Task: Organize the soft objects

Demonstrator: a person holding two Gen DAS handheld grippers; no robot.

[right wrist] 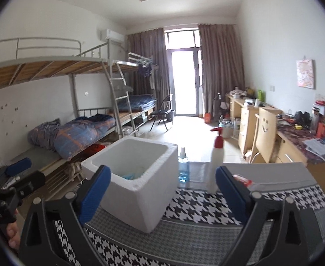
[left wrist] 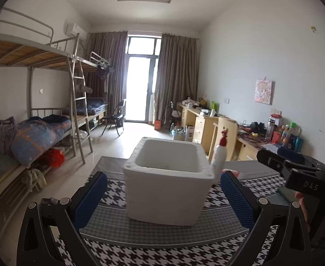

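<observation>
A white foam box (left wrist: 165,180) stands on the houndstooth cloth (left wrist: 140,252); the right wrist view (right wrist: 138,177) shows something light blue and soft (right wrist: 130,175) inside it. My left gripper (left wrist: 162,197) is open and empty, its blue pads either side of the box, short of it. My right gripper (right wrist: 162,190) is open and empty, to the right of the box; it also shows at the right of the left wrist view (left wrist: 291,166). A small red and clear packet (right wrist: 242,180) lies behind the right pad.
A white bottle with a red pump (right wrist: 215,164) and a blue-liquid spray bottle (right wrist: 183,166) stand behind the box. Bunk beds with bedding (left wrist: 33,139) line the left wall. Cluttered desks (left wrist: 246,137) line the right wall. A folding chair (left wrist: 115,117) stands by the balcony door.
</observation>
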